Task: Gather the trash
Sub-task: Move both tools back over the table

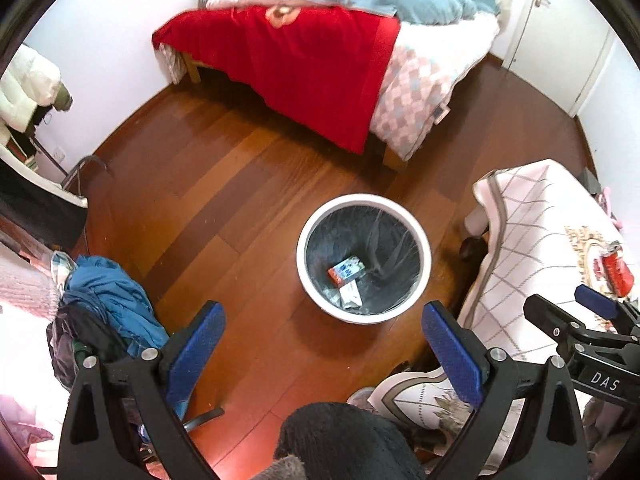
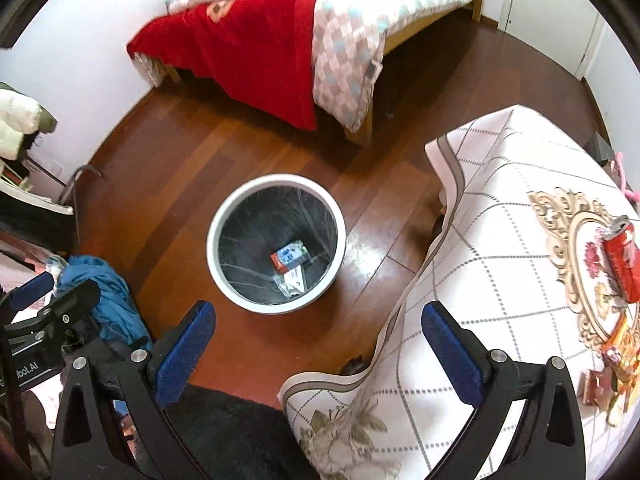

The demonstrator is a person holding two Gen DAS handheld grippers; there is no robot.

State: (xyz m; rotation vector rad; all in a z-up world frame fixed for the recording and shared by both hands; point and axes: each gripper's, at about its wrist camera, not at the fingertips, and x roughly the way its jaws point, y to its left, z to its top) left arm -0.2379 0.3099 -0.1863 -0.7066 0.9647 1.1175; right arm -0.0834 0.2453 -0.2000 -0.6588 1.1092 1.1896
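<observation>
Both tools are gaping with nothing between their pads: left tool [image 1: 324, 344] is hovering over the floor, right tool [image 2: 318, 344] over the edge of the desk [image 2: 480, 208]. Beyond, the bin [image 2: 276, 244] is sitting on the floor with a small box [image 2: 289, 255] and a wrapper [image 2: 292, 282] already inside. Farther right, a red can [image 2: 622, 264] is lying on the desk. Being round and on its side, it is likely to roll off or squirt from the pads if pinched off-centre. Any dregs could spill on the cloth.

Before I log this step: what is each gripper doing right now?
Left gripper: open, holding nothing.
Right gripper: open, holding nothing.
</observation>
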